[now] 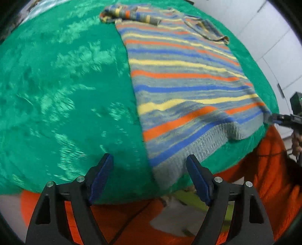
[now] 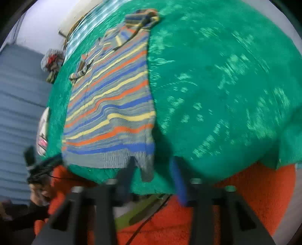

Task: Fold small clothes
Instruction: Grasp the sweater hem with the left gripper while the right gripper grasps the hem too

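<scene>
1. while the green blanket (image 1: 66, 84) takes up most of both views as the work surface, an orange blanket (image 1: 264, 169) hangs below its near edge.

2. on the green blanket lies the striped sweater (image 1: 185, 75), flat, its long axis running away from the person: grey ribbed hem (image 1: 203, 145) at the near edge, neck and bunched sleeves at the far end. one sleeve (image 1: 130, 15) is crumpled across the far corner, the other (image 1: 209, 30) is folded in on the opposite side.

3. the left gripper (image 1: 150, 181) hovers just off the near edge with its blue pads (image 1: 102, 175) spread wide and nothing between them. the hem corner on its side lies just ahead and slightly towards its right finger, so this is the nearer tool for that corner.

4. the right gripper (image 2: 153, 179) is blurred in its own view; its fingers look apart, and the other hem corner (image 2: 148, 169) seems to hang between or just in front of them. seen from the left wrist camera, that gripper's tip (image 1: 277, 119) sits right at this corner, but whether it pinches the fabric cannot be told.

5. judged from this, the move ahead is a grasp of both hem corners, then a lift along the sweater's long axis towards the neck.
</scene>
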The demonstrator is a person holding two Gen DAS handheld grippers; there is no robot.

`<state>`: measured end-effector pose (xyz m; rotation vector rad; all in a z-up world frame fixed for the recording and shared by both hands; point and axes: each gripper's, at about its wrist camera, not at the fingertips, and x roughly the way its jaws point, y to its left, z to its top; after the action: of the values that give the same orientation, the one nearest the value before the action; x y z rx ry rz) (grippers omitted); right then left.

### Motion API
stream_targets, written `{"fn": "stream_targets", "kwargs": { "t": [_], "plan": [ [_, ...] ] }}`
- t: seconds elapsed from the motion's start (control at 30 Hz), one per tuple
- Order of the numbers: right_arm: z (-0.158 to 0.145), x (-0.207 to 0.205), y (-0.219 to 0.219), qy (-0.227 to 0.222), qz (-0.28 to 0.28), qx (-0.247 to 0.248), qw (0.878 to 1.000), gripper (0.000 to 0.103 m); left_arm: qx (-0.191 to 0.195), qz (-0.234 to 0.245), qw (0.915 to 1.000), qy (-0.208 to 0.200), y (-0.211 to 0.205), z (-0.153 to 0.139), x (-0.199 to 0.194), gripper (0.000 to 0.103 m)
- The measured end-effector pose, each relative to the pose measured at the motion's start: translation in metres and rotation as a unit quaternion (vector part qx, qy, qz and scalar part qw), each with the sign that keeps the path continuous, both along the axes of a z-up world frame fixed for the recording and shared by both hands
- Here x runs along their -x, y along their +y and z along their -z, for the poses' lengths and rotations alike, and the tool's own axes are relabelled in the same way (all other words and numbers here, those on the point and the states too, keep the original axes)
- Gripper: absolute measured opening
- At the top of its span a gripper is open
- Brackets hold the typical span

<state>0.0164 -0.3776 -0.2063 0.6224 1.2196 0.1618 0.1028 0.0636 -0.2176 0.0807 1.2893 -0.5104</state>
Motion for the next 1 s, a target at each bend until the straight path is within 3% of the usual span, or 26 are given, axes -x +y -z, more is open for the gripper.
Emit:
{"fn": "stream_targets", "kwargs": {
  "t": [0.03, 0.07, 0.1, 0.13, 0.17, 0.23, 0.27, 0.3, 0.33, 0.43, 0.53, 0.73, 0.9, 1.0],
  "plan": [
    [0.002, 0.003, -0.006, -0.002, 0.007, -0.014, 1.0, 0.054, 0.001, 0.007, 1.0, 0.0, -0.007, 0.001, 0.002, 0.077],
    [0.003, 0.004, -0.008, -0.003, 0.012, -0.021, 1.0, 0.054, 0.004, 0.014, 0.9999, 0.001, -0.012, 0.002, 0.002, 0.068],
    [0.005, 0.005, -0.012, -0.005, 0.016, -0.032, 0.999, 0.054, 0.006, 0.023, 0.9997, 0.006, -0.018, 0.003, 0.002, 0.047],
    [0.009, 0.004, -0.013, -0.007, 0.02, -0.044, 0.999, 0.054, 0.004, 0.033, 0.9993, 0.016, -0.023, 0.005, 0.003, 0.019],
    [0.011, 0.002, -0.013, -0.009, 0.021, -0.051, 0.998, 0.054, 0.007, 0.041, 0.9988, 0.026, -0.027, 0.007, 0.003, 0.006],
    [0.017, -0.005, -0.006, -0.01, 0.008, -0.059, 0.998, 0.053, 0.014, 0.046, 0.9983, 0.032, -0.028, 0.005, 0.002, 0.006],
    [0.02, -0.009, 0.001, -0.007, -0.009, -0.056, 0.998, 0.047, 0.016, 0.053, 0.998, 0.031, -0.027, 0.0, 0.005, 0.005],
    [0.02, -0.012, 0.006, -0.001, -0.026, -0.045, 0.999, 0.015, 0.021, 0.063, 0.9973, 0.029, -0.024, -0.007, 0.008, 0.005],
    [0.017, -0.013, 0.012, 0.012, -0.046, -0.023, 0.999, 0.005, 0.024, 0.069, 0.997, 0.026, -0.02, -0.014, 0.011, 0.005],
    [0.0, -0.008, 0.004, 0.008, -0.05, -0.031, 0.998, 0.005, 0.016, 0.074, 0.997, 0.018, -0.002, -0.025, 0.011, 0.005],
    [-0.009, -0.009, -0.001, 0.018, -0.055, -0.045, 0.997, 0.005, 0.008, 0.072, 0.9968, 0.035, 0.003, -0.015, 0.004, 0.005],
    [0.02, -0.018, 0.007, 0.079, -0.074, 0.025, 0.994, 0.005, -0.046, 0.088, 0.9945, 0.034, -0.015, 0.009, 0.004, 0.005],
    [0.032, -0.021, 0.012, 0.09, -0.063, 0.043, 0.993, 0.004, -0.063, 0.077, 0.9948, 0.023, -0.02, 0.014, 0.01, 0.005],
    [0.034, -0.022, 0.017, 0.089, -0.058, 0.05, 0.993, 0.004, -0.08, 0.063, 0.9948, 0.003, -0.025, 0.013, 0.018, 0.012]
  ]
}}
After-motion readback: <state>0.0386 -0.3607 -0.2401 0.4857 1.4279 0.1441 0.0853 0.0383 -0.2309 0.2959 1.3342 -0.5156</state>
